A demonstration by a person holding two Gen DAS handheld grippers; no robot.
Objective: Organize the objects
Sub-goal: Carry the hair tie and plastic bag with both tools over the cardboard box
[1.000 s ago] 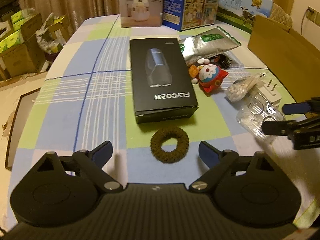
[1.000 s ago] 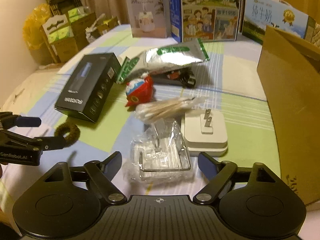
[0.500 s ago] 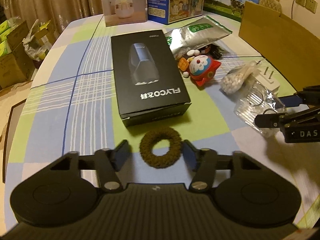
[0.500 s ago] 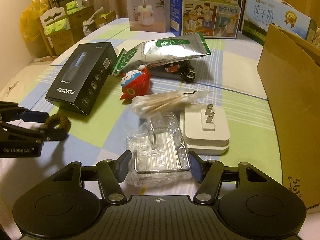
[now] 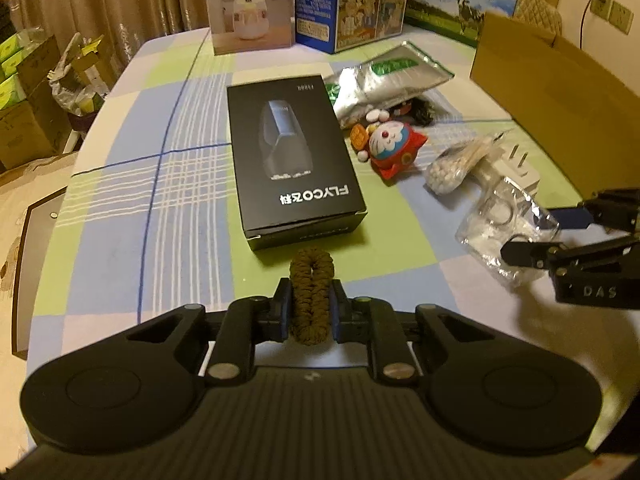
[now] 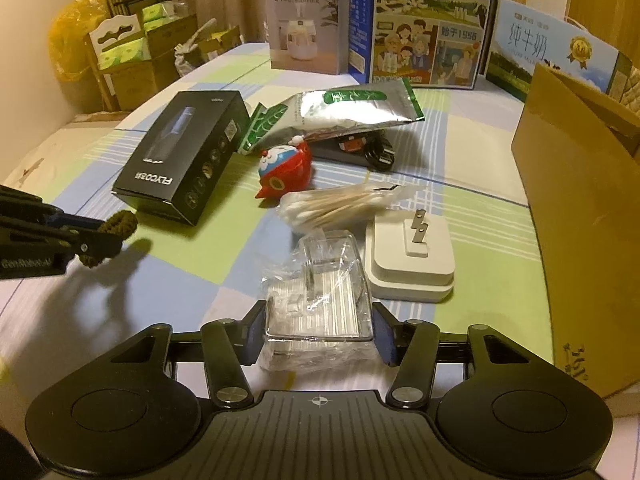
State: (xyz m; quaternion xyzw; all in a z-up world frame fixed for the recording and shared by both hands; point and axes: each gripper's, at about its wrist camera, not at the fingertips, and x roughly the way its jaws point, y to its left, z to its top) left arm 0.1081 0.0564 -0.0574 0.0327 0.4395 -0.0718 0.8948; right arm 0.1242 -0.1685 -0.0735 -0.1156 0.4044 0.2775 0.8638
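1. The left gripper [image 5: 311,312] is squeezing a brown hair tie [image 5: 311,293] between its pads, which are pressing the ring into a narrow upright loop.
2. The hair tie is sitting just in front of the near short end of the black box [image 5: 292,156], the landmark here, which is lying flat on the checked tablecloth [image 5: 132,208].
3. The right gripper [image 6: 319,330] is closing its jaws around a clear plastic packet [image 6: 320,300]; the pads are standing at both of its sides and appear to be touching the wrapping.
4. That packet is lying to the right of the black box, well apart from it, and just beside a white plug adapter [image 6: 410,256] with its prongs pointing up.
5. A bag of cotton swabs [image 6: 340,208] is lying behind the packet, between it and a red and blue toy figure [image 6: 286,170].
6. The toy figure is resting near the black box's right long side.
7. A silver foil pouch [image 6: 344,114] is lying past the toy, near the box's far right corner, partly covering some dark items too small to tell.
8. A brown cardboard box [image 6: 580,208] is standing at the right edge of the table, far from the black box.
9. Printed cartons [image 6: 424,24] are standing upright along the far edge, beyond the black box.
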